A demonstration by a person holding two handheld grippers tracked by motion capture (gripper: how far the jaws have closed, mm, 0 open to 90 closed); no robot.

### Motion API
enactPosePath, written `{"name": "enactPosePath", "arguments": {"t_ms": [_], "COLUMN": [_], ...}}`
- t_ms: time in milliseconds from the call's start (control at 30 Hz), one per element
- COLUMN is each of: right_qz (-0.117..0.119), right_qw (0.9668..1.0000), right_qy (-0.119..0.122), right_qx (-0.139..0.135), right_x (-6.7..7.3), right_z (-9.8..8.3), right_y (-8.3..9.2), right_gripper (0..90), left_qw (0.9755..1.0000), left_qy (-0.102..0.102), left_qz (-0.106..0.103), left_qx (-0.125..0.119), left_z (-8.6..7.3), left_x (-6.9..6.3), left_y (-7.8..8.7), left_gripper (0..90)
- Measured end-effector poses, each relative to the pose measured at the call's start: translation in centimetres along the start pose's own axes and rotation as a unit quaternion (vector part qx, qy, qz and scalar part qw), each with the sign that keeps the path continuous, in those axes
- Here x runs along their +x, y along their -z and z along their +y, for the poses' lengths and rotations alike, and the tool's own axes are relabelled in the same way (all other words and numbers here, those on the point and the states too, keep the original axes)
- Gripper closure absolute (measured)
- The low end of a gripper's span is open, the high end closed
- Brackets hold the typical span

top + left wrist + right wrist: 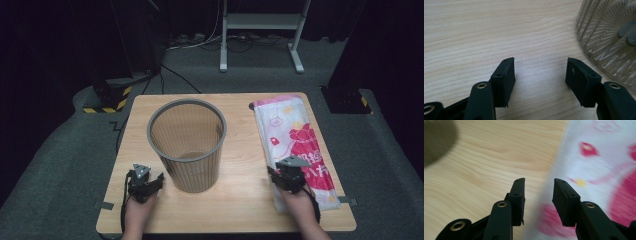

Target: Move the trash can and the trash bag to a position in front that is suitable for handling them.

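So there's one table (240, 190), one mesh bin (187, 145), one printed bag (295, 140) and two grippers. The bin stands mid-table and the bag lies flat along the right edge. The left gripper (146, 181) sits just left of the bin, jaws wide with nothing in them. The right gripper (290, 174) is over the bag's near end, jaws parted a bit and empty. Its own view shows the bag's left edge running right under that gap, while the high view gives the whole layout.
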State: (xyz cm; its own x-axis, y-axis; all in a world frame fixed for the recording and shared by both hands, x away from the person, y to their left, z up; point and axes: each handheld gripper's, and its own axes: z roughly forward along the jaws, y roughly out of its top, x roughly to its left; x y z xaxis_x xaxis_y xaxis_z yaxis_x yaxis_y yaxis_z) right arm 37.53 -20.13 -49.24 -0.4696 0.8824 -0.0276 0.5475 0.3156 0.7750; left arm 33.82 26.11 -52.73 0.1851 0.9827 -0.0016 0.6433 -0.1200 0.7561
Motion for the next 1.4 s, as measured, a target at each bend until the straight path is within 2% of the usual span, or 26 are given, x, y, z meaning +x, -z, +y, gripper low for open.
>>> {"name": "enactPosePath", "arguments": {"t_ms": [67, 100, 167, 233, 267, 333, 400, 533, 633, 700, 733, 767, 800, 833, 867, 900, 967, 1000, 1067, 1100, 1133, 1167, 1200, 1233, 1267, 1400], "right_qz": [0.013, 0.017, 0.026, 0.04, 0.04, 0.047, 0.055, 0.069, 0.071, 0.067, 0.067, 0.062, 0.058, 0.047, 0.038, 0.032, 0.028, 0.021, 0.011, 0.011, 0.006, 0.0, 0.0, -0.009, -0.009, -0.013], "right_qw": [0.9998, 0.9996, 0.9993, 0.9988, 0.9987, 0.9982, 0.9976, 0.9962, 0.9954, 0.9956, 0.9956, 0.9963, 0.9965, 0.9971, 0.9974, 0.9976, 0.9982, 0.9985, 0.9986, 0.9986, 0.9989, 0.9988, 0.9988, 0.9987, 0.9988, 0.9988], "right_qy": [0.016, 0.021, 0.026, 0.027, 0.03, 0.037, 0.039, 0.045, 0.052, 0.05, 0.05, 0.045, 0.046, 0.044, 0.046, 0.046, 0.035, 0.03, 0.027, 0.027, 0.016, 0.016, 0.016, 0.013, 0.007, 0.0], "right_qx": [-0.003, -0.004, -0.007, -0.006, -0.007, -0.009, -0.014, -0.028, -0.036, -0.041, -0.041, -0.039, -0.038, -0.04, -0.041, -0.041, -0.041, -0.041, -0.044, -0.044, -0.044, -0.047, -0.047, -0.049, -0.048, -0.047], "right_x": [1.9, 2.6, 3.6, 4.5, 5.0, 5.9, 6.7, 8.2, 8.5, 8.1, 8.1, 7.1, 6.6, 6.2, 5.6, 5.0, 3.7, 3.1, 2.2, 2.2, 1.0, 0.6, 0.6, -0.3, -0.7, -1.6], "right_z": [0.6, 0.8, 1.2, 1.7, 2.0, 2.8, 3.6, 5.2, 6.0, 6.2, 6.2, 6.0, 5.9, 5.7, 5.5, 5.3, 4.7, 4.5, 4.0, 4.0, 3.5, 3.3, 3.3, 2.8, 2.6, 2.0], "right_y": [-0.8, -1.1, -1.9, -2.6, -2.9, -3.6, -4.0, -4.3, -4.3, -4.2, -4.2, -4.0, -3.9, -3.7, -3.6, -3.4, -3.0, -2.7, -2.3, -2.3, -1.7, -1.4, -1.4, -0.9, -0.7, -0.4], "right_gripper": [61.9, 62.6, 65.5, 69.6, 71.0, 72.7, 73.4, 71.2, 68.9, 68.8, 68.8, 67.8, 66.9, 66.5, 66.5, 66.5, 67.2, 67.7, 68.0, 68.0, 68.1, 68.2, 68.2, 68.4, 68.5, 68.6], "left_qw": [0.9999, 0.9998, 0.9997, 0.9996, 0.9996, 0.9995, 0.999, 0.9995, 0.9996, 0.9996, 0.9996, 0.9994, 0.9991, 0.9989, 0.9989, 0.9983, 0.9977, 0.9977, 0.997, 0.997, 0.9961, 0.9955, 0.9955, 0.9941, 0.9935, 0.9927], "left_qy": [-0.009, -0.013, -0.004, -0.017, -0.019, -0.015, -0.007, 0.007, 0.012, 0.006, -0.003, -0.006, -0.005, -0.012, -0.012, -0.025, -0.036, -0.036, -0.044, -0.044, -0.052, -0.062, -0.062, -0.081, -0.086, -0.089], "left_qz": [-0.008, -0.012, -0.021, -0.023, -0.023, -0.029, -0.043, -0.022, -0.02, -0.024, -0.026, -0.032, -0.039, -0.044, -0.044, -0.05, -0.056, -0.056, -0.062, -0.062, -0.071, -0.072, -0.072, -0.073, -0.075, -0.082], "left_qx": [-0.001, 0.004, 0.012, 0.004, 0.001, -0.004, -0.014, -0.02, -0.016, -0.011, -0.009, -0.015, -0.015, -0.013, -0.013, -0.015, -0.015, -0.015, -0.017, -0.017, -0.008, -0.004, -0.004, -0.001, 0.0, -0.001], "left_z": [0.1, 0.3, 0.7, 1.1, 1.2, 1.4, 1.6, 1.8, 2.2, 2.5, 2.8, 3.4, 3.7, 4.1, 4.1, 4.7, 5.2, 5.2, 5.8, 5.8, 6.4, 6.6, 6.6, 7.1, 7.3, 7.9], "left_x": [-0.1, -0.3, -0.7, -1.4, -1.5, -1.8, -2.2, -2.9, -3.6, -3.9, -4.5, -5.7, -6.4, -7.1, -7.1, -8.6, -10.1, -10.1, -12.0, -12.0, -13.1, -13.6, -13.6, -14.7, -15.1, -15.8], "left_y": [0.0, 0.0, -0.2, -0.2, -0.1, -0.1, 0.1, 0.0, -0.2, -0.3, -0.4, -0.8, -1.1, -1.3, -1.3, -1.7, -2.2, -2.2, -2.9, -2.9, -3.3, -3.4, -3.4, -3.7, -3.8, -4.2], "left_gripper": [44.6, 49.4, 51.8, 59.8, 64.2, 70.6, 73.3, 79.2, 81.9, 81.7, 81.7, 79.9, 79.4, 79.1, 78.4, 77.9, 77.0, 77.1, 77.2, 78.1, 78.8, 78.8, 78.8, 78.6, 78.5, 78.5]}}
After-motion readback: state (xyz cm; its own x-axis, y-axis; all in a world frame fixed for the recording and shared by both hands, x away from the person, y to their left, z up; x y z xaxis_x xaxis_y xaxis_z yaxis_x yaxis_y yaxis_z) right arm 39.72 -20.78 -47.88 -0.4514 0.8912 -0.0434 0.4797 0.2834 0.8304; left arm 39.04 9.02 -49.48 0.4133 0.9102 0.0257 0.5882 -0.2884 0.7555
